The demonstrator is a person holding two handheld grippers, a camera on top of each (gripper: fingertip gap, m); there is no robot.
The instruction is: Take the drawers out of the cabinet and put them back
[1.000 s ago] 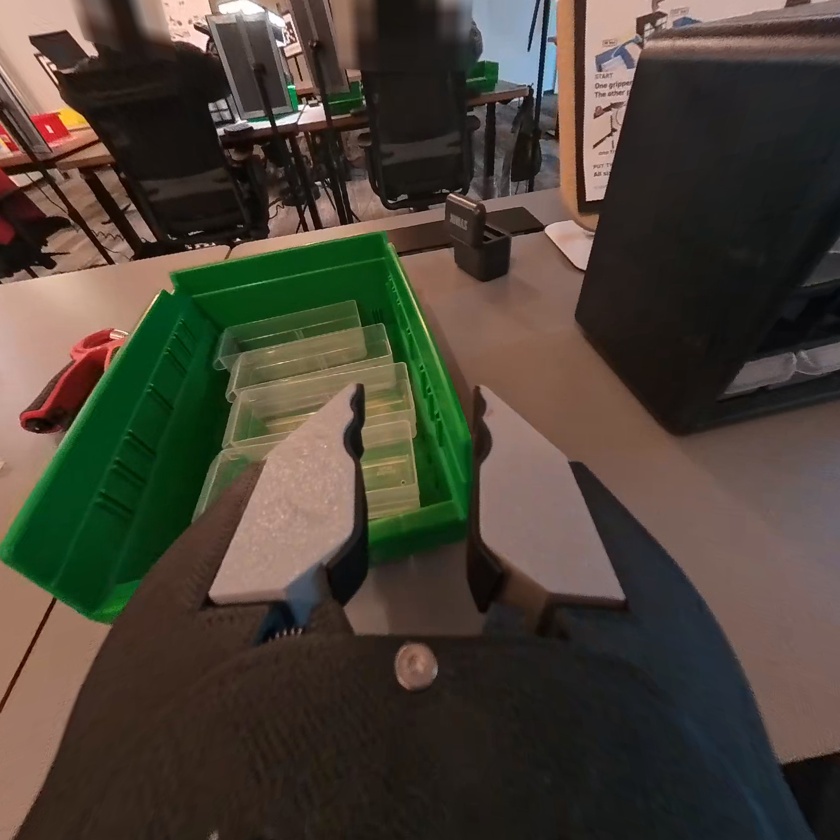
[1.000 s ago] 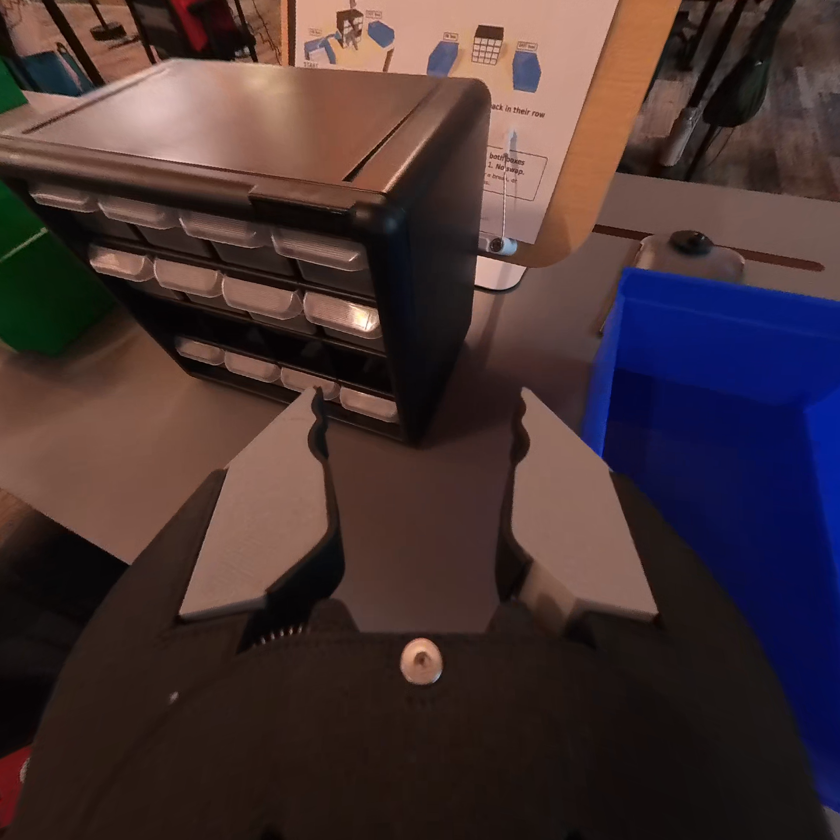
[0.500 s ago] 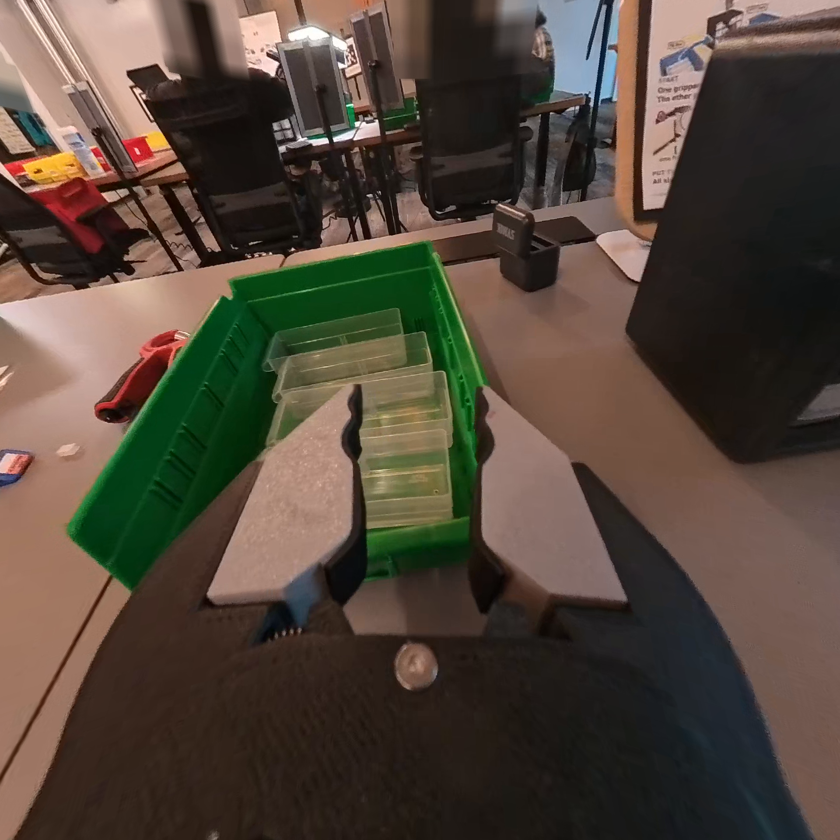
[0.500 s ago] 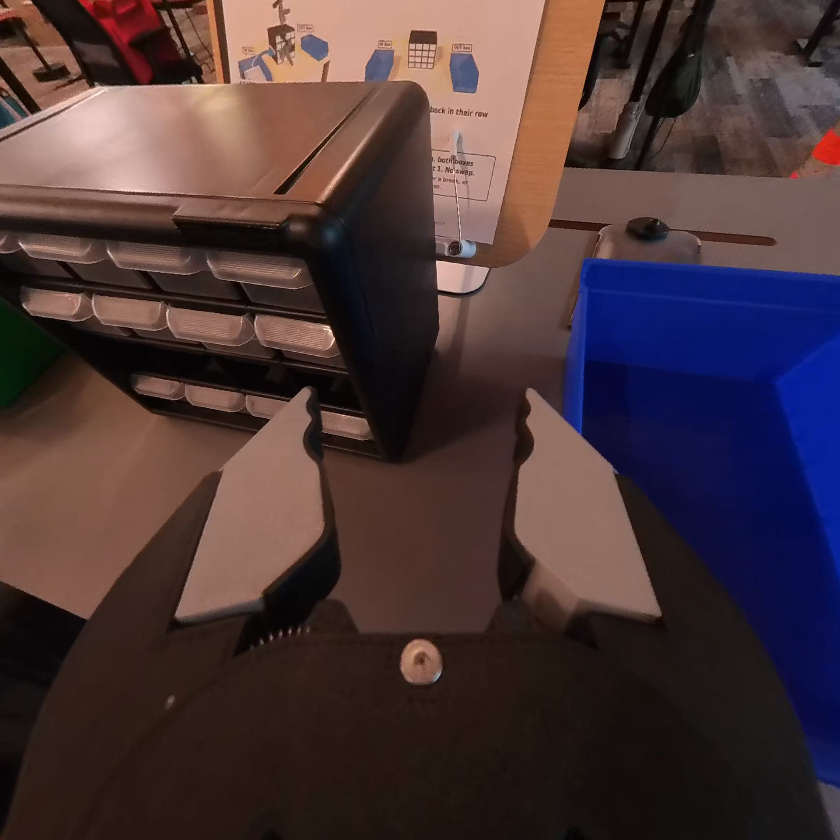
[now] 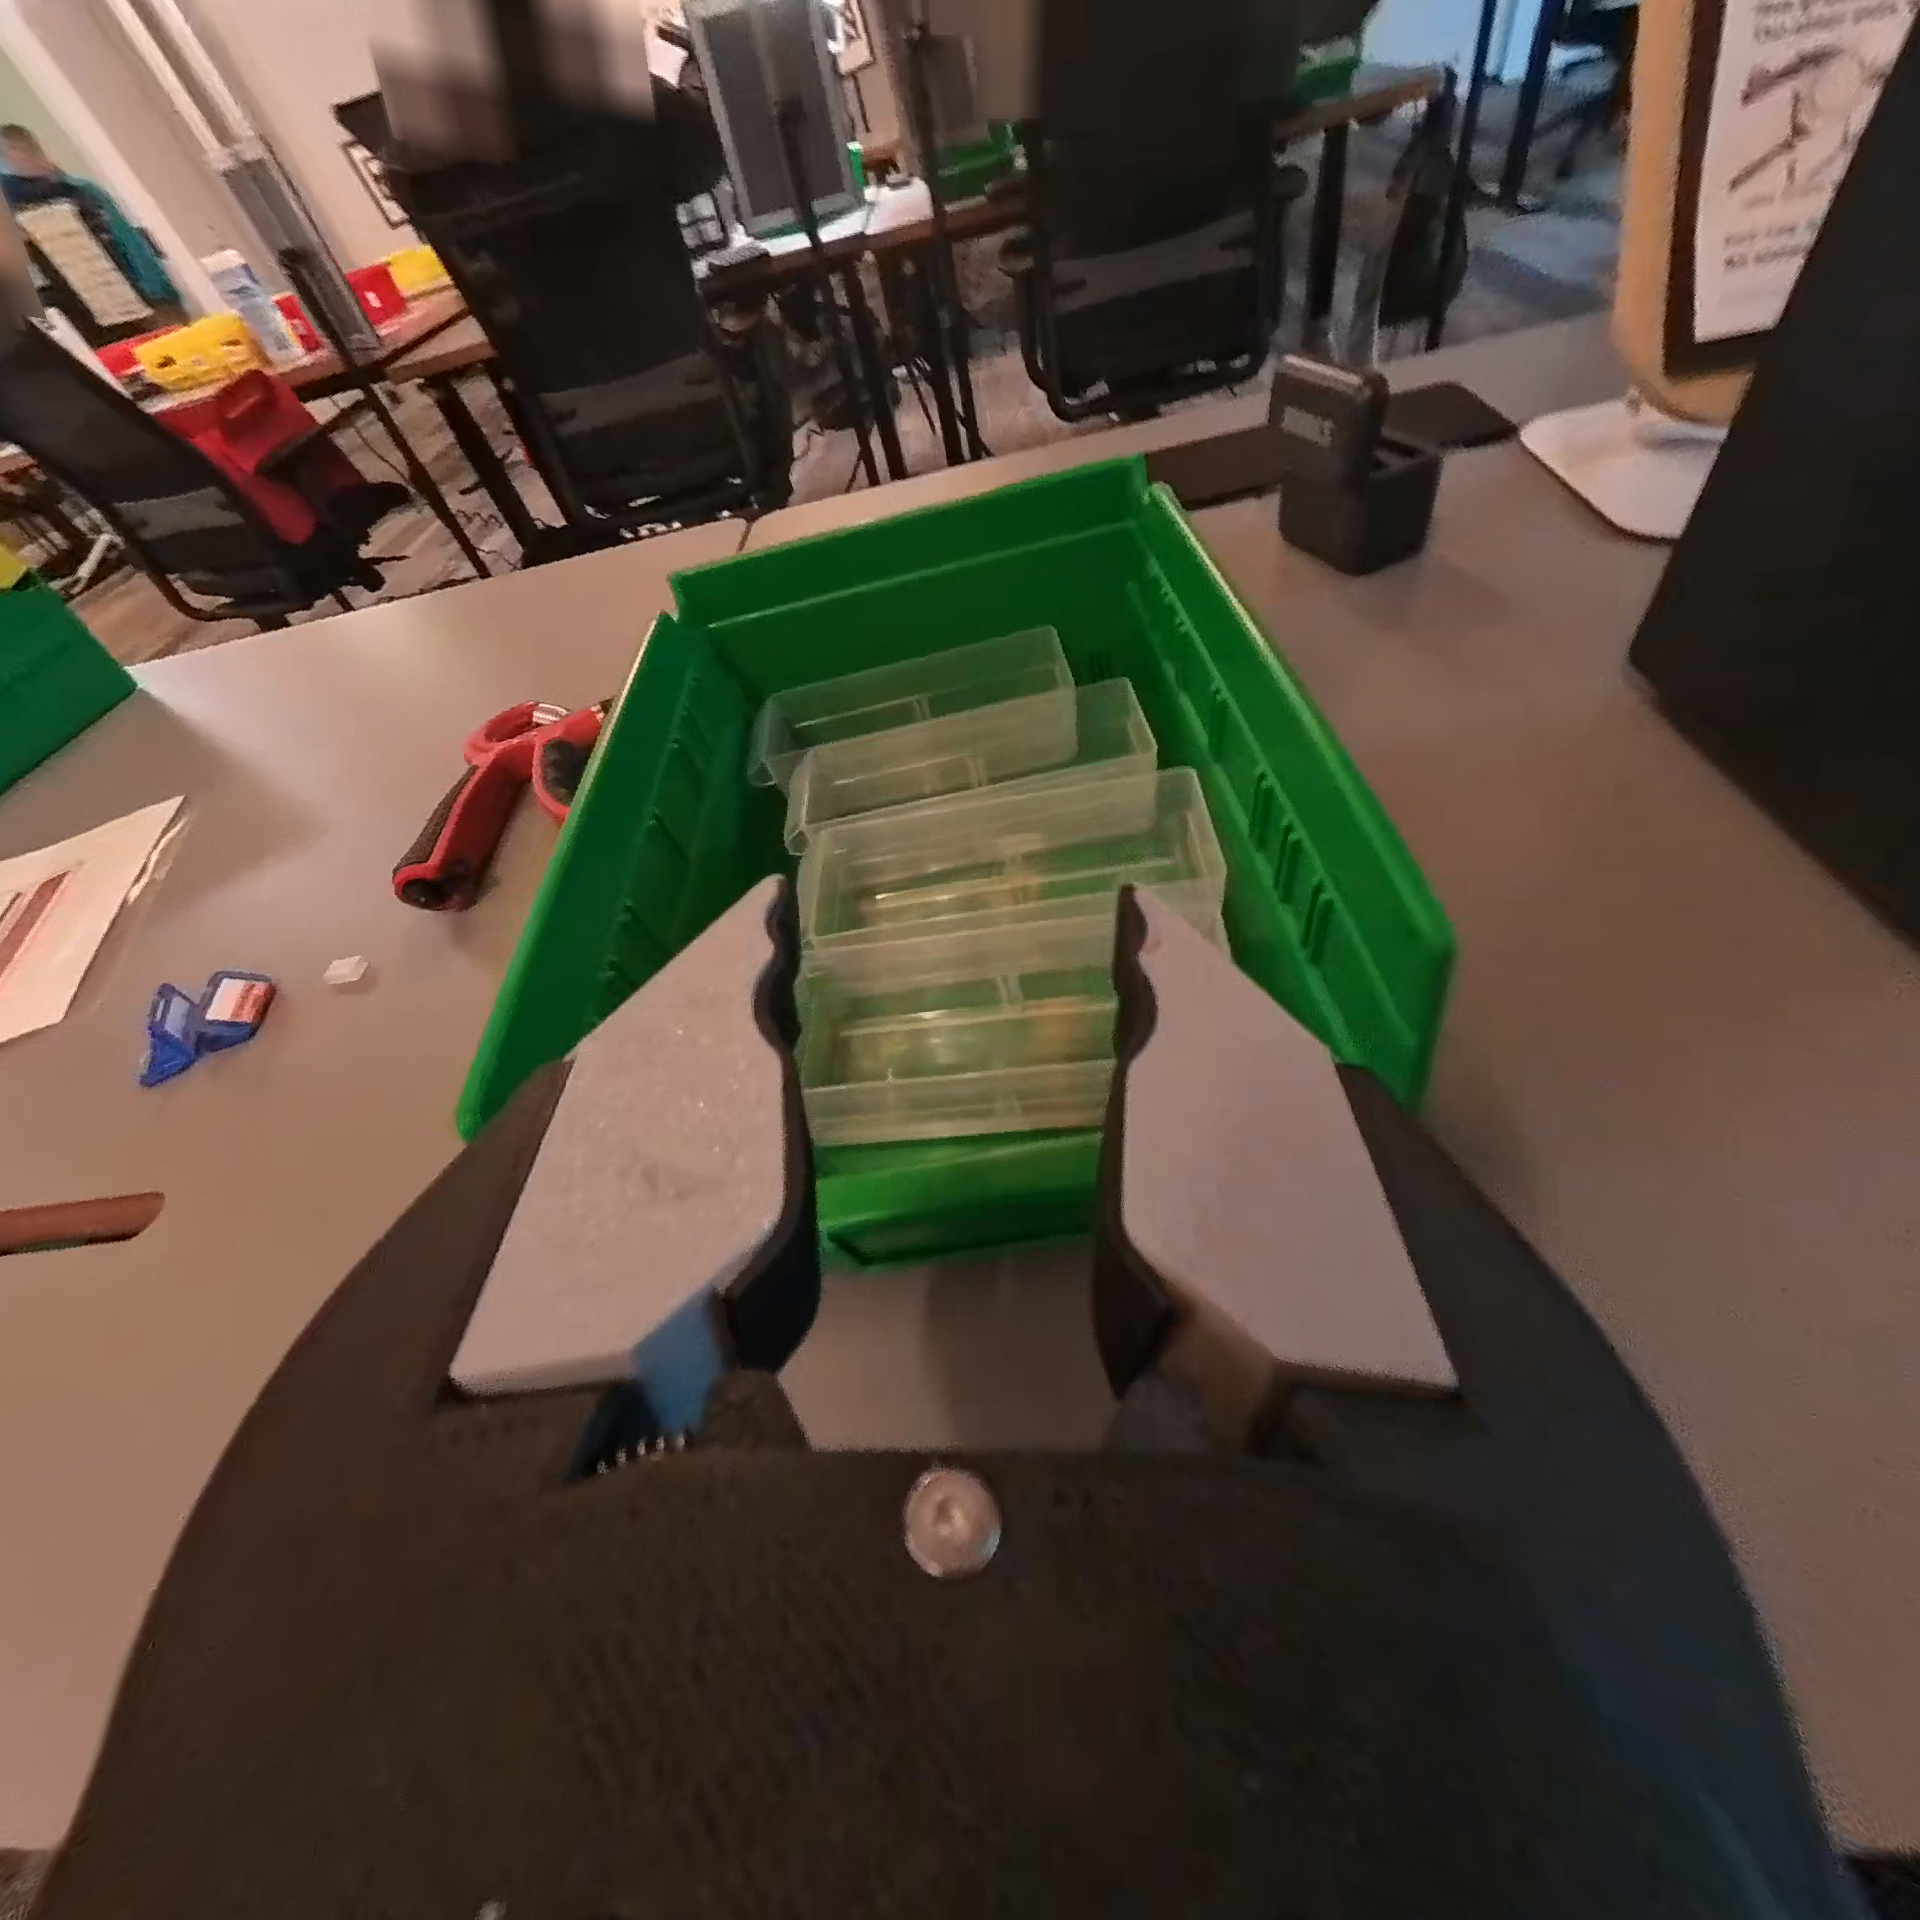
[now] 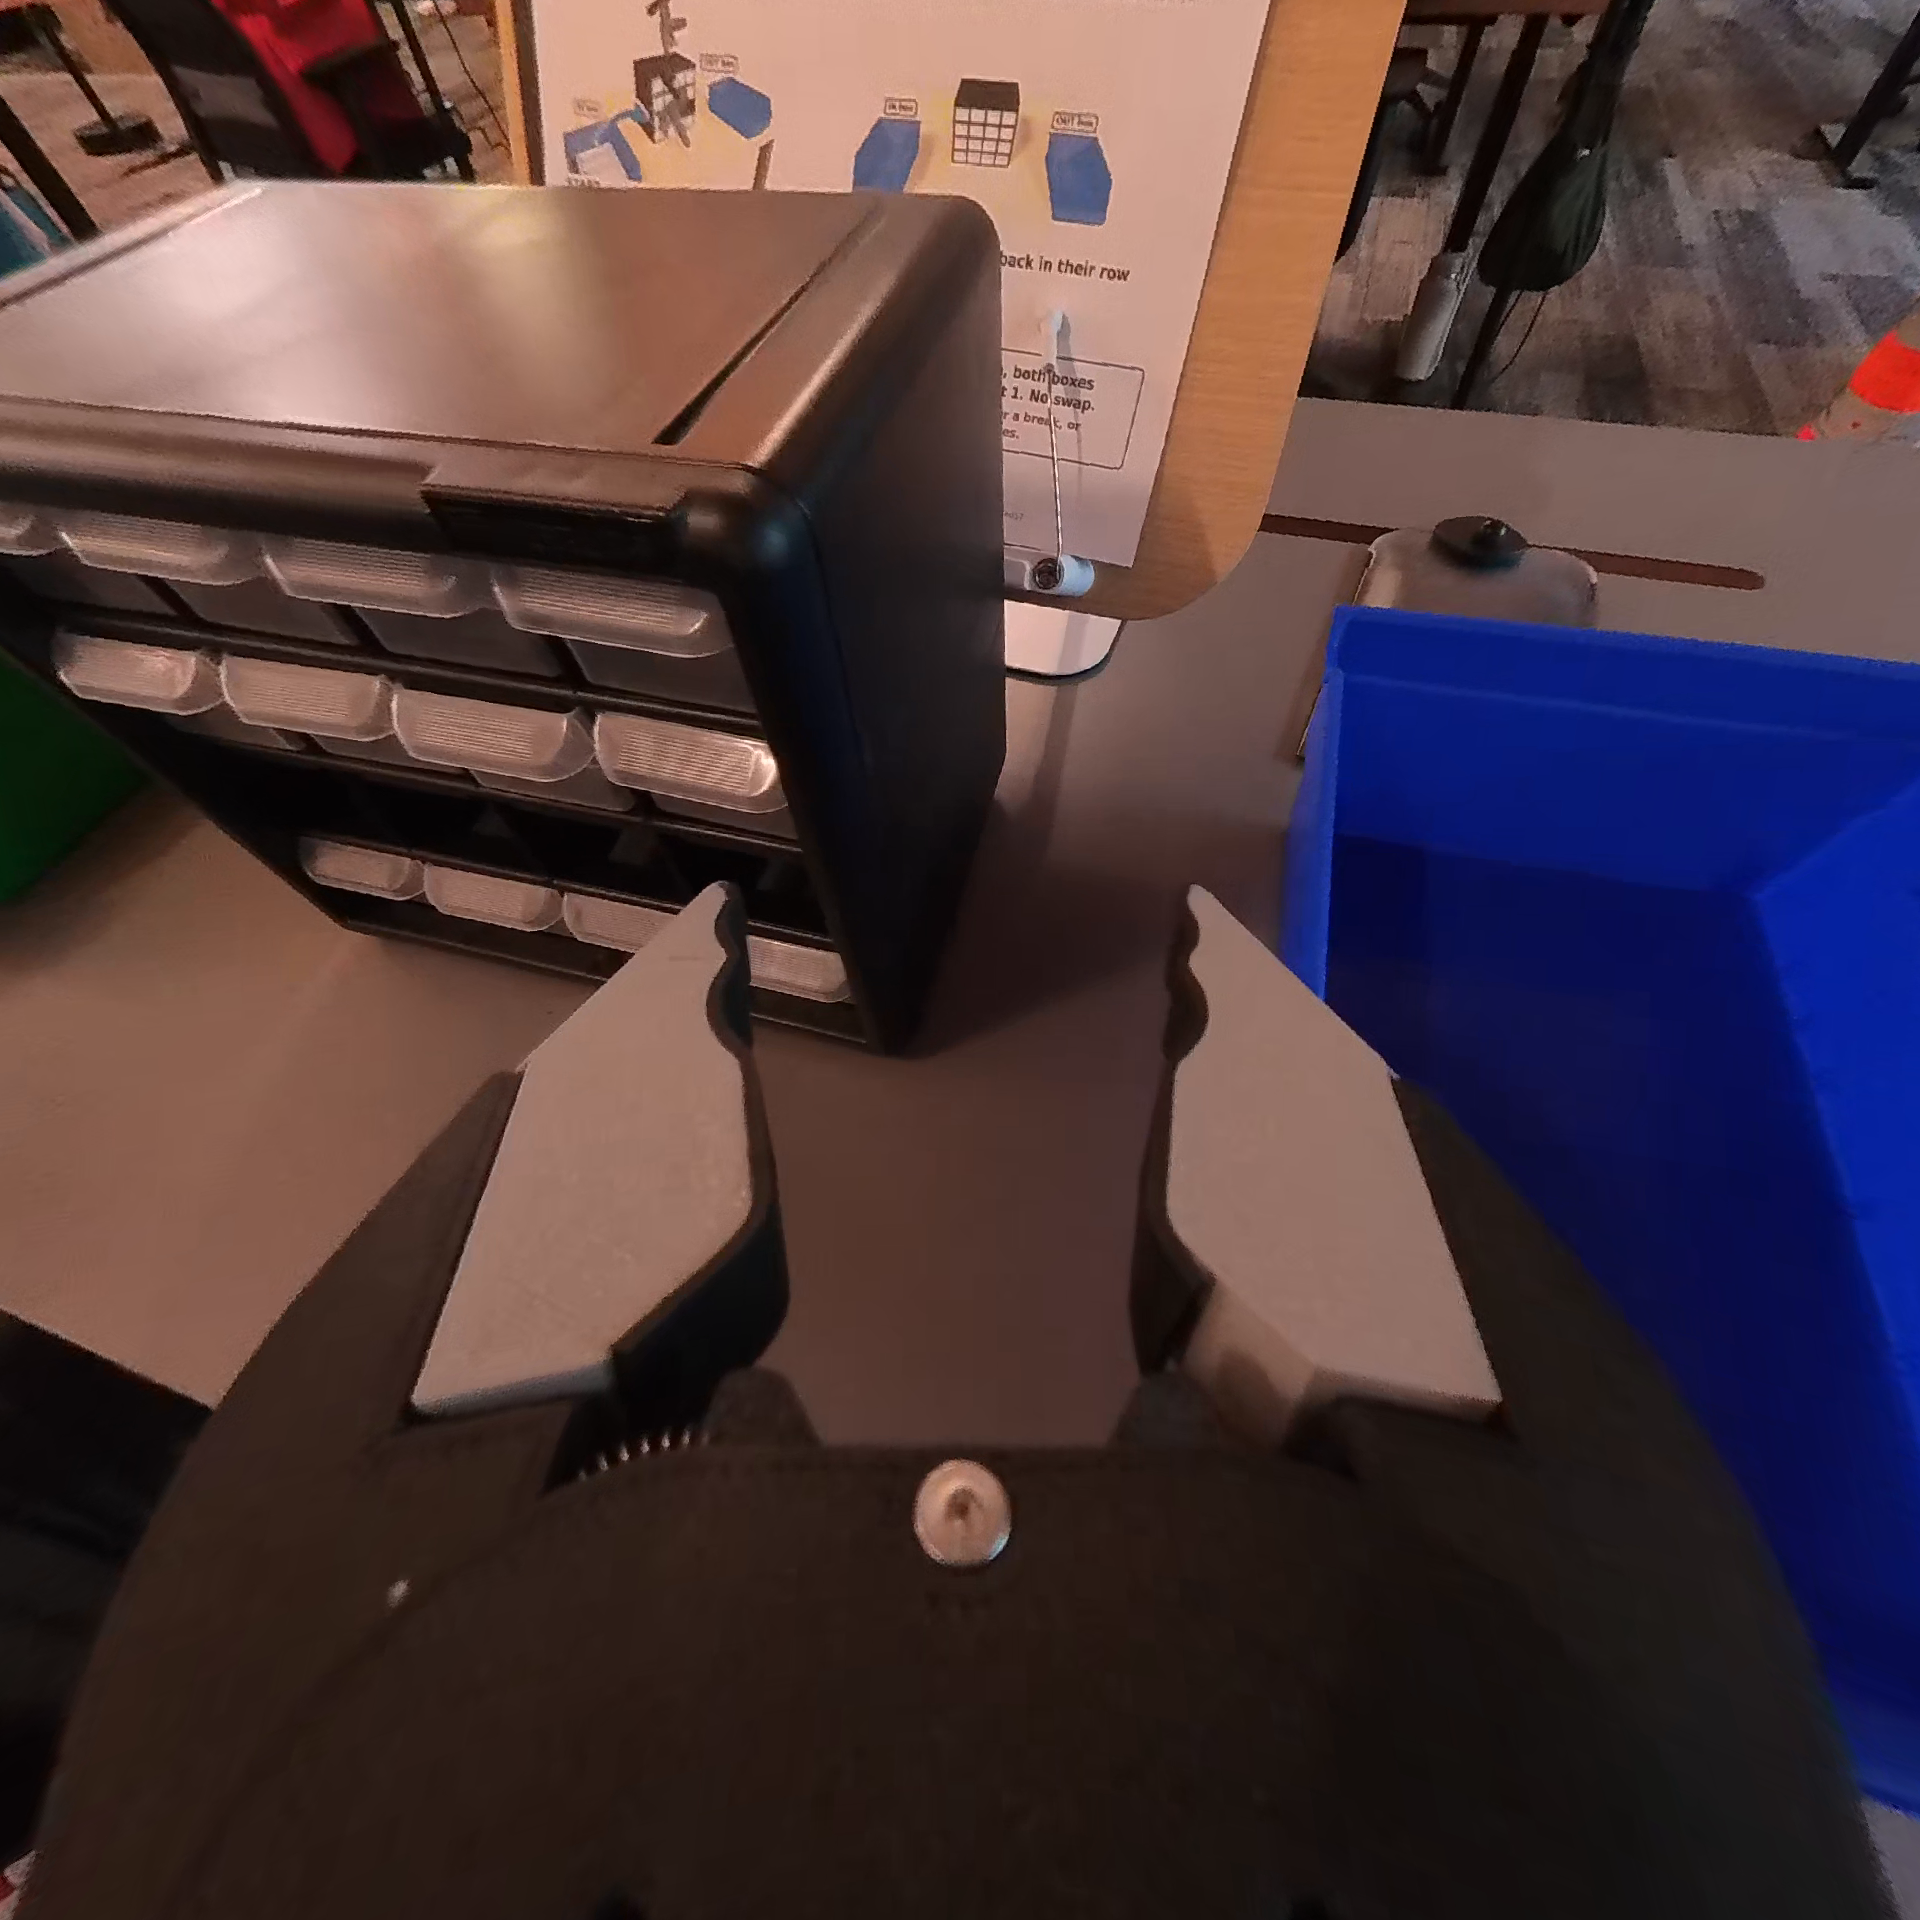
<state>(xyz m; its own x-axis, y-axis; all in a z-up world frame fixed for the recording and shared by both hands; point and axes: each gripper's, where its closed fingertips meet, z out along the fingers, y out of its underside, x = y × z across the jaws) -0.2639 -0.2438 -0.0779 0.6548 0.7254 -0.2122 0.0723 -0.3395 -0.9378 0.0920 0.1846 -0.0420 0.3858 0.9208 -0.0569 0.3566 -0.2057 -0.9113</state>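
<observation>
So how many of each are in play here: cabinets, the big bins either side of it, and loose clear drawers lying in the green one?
Cabinet: 1
Bins: 2, the green bin and the blue bin
Clear drawers in the green bin: 4, as far as they can be told apart
Total: 7

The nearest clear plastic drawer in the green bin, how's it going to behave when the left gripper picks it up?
The clear plastic drawer looks thin-walled and rigid, so probably light and stiff. Its glossy sides may slip between the left gripper's open jaws. It overlaps its neighbours in the green bin, so lifting could drag them.
</observation>
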